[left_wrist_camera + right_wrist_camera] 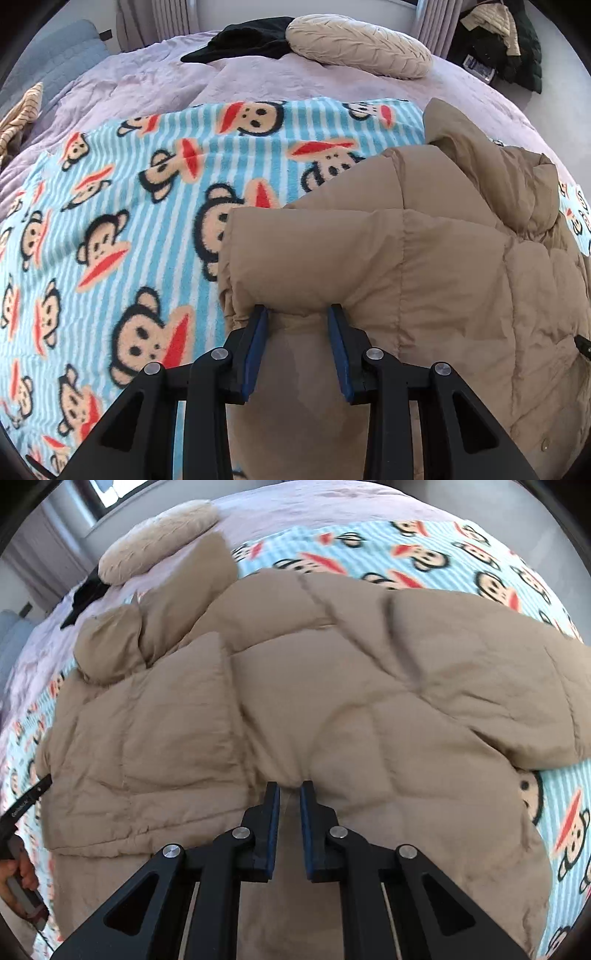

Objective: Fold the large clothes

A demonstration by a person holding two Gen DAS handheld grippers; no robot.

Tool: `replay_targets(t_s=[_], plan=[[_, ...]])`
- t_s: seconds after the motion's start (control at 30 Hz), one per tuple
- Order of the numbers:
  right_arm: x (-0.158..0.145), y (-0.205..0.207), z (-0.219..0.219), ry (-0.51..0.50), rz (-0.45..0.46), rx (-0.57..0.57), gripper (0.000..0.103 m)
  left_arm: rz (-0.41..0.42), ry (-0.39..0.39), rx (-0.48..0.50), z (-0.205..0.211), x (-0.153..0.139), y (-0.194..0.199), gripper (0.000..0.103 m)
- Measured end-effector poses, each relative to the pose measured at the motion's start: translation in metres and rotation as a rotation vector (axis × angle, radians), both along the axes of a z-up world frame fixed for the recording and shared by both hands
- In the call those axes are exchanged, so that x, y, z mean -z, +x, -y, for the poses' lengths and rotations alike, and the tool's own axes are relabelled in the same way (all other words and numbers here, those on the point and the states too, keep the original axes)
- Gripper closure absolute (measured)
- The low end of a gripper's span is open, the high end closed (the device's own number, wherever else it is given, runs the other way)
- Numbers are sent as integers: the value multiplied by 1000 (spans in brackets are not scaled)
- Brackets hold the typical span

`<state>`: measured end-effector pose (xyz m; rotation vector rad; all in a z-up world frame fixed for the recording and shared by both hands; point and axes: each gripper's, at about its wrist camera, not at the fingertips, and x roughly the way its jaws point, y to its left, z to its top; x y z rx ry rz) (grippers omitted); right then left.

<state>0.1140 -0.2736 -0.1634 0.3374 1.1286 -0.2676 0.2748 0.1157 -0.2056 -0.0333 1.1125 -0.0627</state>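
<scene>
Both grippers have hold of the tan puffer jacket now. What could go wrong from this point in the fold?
The right gripper pinches only a thin pucker of the puffer jacket, which may slip free. The left gripper clamps a thick padded edge that could spring out. Dragging the jacket might bunch the monkey-print blanket.

Black fingers [258, 332], blue pads [306, 834]
</scene>
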Motion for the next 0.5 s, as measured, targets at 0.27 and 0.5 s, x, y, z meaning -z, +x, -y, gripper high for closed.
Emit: replay_targets(t_s=[0.27,0.5], plan=[[-22,-35,27,197,47,22,84,4,15,54,24,-43,-36,67],[-25,-67,44,330,46,49,45,-39,-22,124,87,-56,-81,38]])
